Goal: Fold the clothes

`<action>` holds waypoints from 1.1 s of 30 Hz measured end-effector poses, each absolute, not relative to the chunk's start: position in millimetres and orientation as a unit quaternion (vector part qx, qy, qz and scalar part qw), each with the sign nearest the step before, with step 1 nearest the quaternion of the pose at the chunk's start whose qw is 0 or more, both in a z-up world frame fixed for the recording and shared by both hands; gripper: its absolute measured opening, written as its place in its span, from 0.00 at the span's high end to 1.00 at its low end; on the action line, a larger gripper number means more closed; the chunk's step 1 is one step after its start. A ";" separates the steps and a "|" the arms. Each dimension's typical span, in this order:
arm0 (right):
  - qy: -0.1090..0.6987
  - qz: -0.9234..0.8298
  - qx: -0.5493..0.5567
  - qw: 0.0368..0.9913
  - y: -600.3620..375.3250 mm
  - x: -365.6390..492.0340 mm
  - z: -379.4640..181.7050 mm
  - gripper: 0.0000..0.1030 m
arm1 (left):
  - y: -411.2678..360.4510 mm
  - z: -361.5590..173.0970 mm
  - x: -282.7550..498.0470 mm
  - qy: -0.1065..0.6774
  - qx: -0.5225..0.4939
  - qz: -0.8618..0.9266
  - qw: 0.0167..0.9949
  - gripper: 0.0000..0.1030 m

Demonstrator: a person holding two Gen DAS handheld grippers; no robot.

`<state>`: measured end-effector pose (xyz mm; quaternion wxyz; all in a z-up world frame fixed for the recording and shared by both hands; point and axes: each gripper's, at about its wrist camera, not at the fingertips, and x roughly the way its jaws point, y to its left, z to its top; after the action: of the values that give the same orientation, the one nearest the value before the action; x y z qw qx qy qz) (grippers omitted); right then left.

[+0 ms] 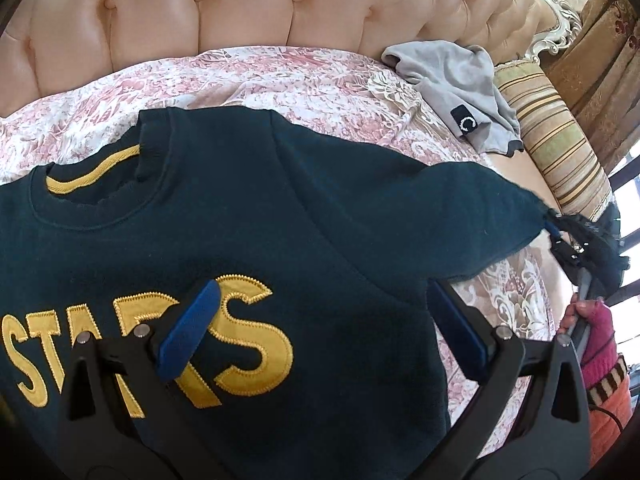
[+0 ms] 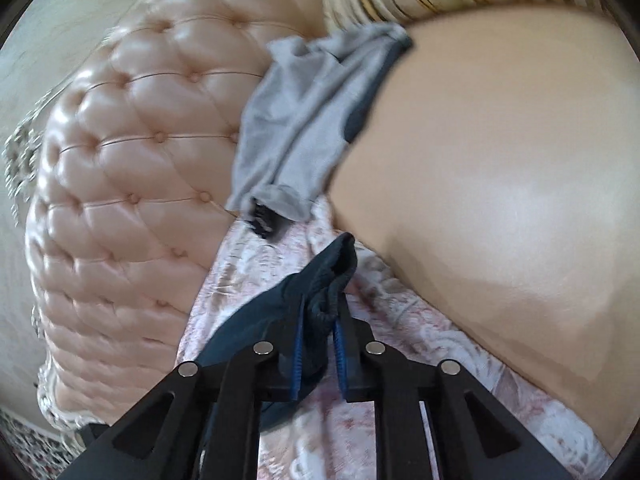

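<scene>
- Your left wrist view carries the whole picture: the dark green sweatshirt (image 1: pixel 248 216) lies front-up on the pink floral bedspread (image 1: pixel 248 76), gold "STARS" lettering (image 1: pixel 140 352) across the chest, neck opening toward the tufted peach headboard (image 1: pixel 248 4).
- Only this view shows your left gripper (image 1: pixel 324 336): blue pads spread wide, nothing pinched. Left pad hovers over the lettering; the right pad sits at the sweatshirt's right side, just below the armpit. Whether either pad touches cloth cannot be told.
- Also only here: your right hand (image 1: pixel 588 320) in a red fingerless glove at the right edge, and the sweatshirt's right sleeve (image 1: pixel 480 208) drawn out toward the right gripper (image 1: pixel 560 236).
- The right wrist view, blurred, gives the grip detail the left one lacks: your right gripper (image 2: pixel 318 340) has its jaws drawn together on the ribbed cuff (image 2: pixel 328 280) of that sleeve, cloth bunched between the blue pads and poking out past the tips.
- Grey T-shirt (image 1: pixel 452 84) lies crumpled at the far right of the bed against the headboard, well apart from the sweatshirt; the right view shows it just beyond the gripped cuff (image 2: pixel 296 132).
- Striped bolster (image 1: pixel 556 152) on the far right, beside the grey T-shirt.
</scene>
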<state>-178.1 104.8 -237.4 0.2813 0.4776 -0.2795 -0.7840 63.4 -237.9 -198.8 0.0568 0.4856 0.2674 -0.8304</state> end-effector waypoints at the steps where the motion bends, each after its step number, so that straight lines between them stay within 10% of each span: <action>1: -0.275 -0.788 0.471 0.285 105.1 -174.6 -230.2 0.88 | -238.2 -199.0 63.1 0.268 0.486 -0.830 0.057 0.00; 15: -0.254 -0.803 0.481 0.243 140.7 -140.9 -236.1 0.87 | -234.6 -202.3 58.2 0.248 0.501 -0.827 0.058 0.00; 20: -0.309 -0.776 0.509 0.206 160.4 -147.3 -263.3 0.30 | -241.6 -198.3 63.9 0.271 0.492 -0.826 0.044 0.00; 33: -0.131 -0.767 0.466 0.421 -4.8 -71.2 -157.1 0.28 | -296.3 -168.0 194.4 0.273 0.424 -0.855 0.120 0.00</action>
<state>-71.2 -4.8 -157.1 0.4211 0.4664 -0.1313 -0.7667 194.4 -296.3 -168.0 0.1203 0.4238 0.2735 -0.8551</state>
